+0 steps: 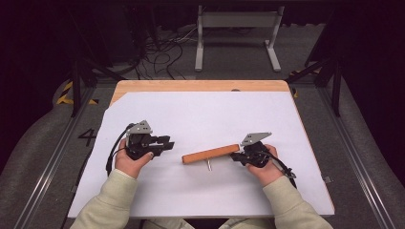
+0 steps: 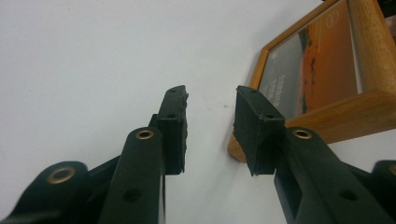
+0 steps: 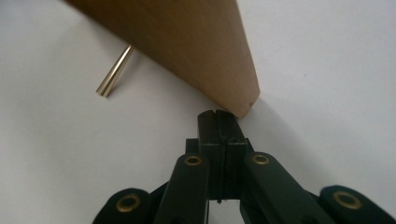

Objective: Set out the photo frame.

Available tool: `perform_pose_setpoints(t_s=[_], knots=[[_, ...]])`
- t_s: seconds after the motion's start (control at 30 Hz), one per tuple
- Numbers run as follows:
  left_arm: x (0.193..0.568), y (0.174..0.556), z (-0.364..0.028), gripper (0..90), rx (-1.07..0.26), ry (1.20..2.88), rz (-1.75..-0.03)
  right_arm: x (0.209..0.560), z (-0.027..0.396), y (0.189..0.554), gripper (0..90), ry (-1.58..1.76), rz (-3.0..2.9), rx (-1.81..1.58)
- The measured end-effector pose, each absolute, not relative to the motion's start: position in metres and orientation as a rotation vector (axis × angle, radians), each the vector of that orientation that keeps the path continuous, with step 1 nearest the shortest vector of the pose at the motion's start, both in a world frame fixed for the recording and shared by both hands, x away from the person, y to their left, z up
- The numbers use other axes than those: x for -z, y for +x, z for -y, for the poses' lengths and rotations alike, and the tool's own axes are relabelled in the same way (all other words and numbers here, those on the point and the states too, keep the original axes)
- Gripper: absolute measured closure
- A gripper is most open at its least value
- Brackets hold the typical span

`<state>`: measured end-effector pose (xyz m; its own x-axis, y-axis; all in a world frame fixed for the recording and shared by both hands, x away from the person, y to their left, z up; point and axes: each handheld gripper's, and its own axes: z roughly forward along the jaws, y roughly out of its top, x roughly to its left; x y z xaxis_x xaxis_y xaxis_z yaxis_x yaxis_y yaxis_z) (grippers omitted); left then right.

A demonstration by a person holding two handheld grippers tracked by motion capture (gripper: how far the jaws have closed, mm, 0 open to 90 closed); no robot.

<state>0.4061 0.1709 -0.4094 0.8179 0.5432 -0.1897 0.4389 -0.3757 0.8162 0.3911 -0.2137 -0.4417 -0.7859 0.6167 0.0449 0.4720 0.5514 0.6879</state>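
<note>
Wooden frame [image 1: 210, 153] lies on the white table [image 1: 215, 114]; the right gripper [image 1: 237, 156] is closed empty at its end, the left gripper [image 1: 168, 143] open, apart.

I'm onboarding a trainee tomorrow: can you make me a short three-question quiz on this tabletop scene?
1. True or false: the right gripper has its jaws pressed together with nothing between them.
2. Which gripper's jaws stand apart? A) left gripper B) right gripper
3. What thin metal part sticks out from the wooden picture frame?

Key:
1. True; its closed tips sit at the frame's corner.
2. A.
3. A brass-coloured rod, apparently its stand, resting on the white sheet.
</note>
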Motion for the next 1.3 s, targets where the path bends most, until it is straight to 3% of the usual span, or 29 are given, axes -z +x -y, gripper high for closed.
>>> perform_pose_setpoints(t_s=[0.67, 1.3], knots=[[0.426, 0.402, -0.157, 69.3, -0.086, 2.121, -0.715, 0.446, 0.203, 0.427, 90.0, 0.968, -2.517, -1.041], [0.445, 0.404, -0.126, 79.9, -0.007, 2.247, -0.634, 0.415, 0.243, 0.396, 90.0, 1.018, -2.415, -1.091]])
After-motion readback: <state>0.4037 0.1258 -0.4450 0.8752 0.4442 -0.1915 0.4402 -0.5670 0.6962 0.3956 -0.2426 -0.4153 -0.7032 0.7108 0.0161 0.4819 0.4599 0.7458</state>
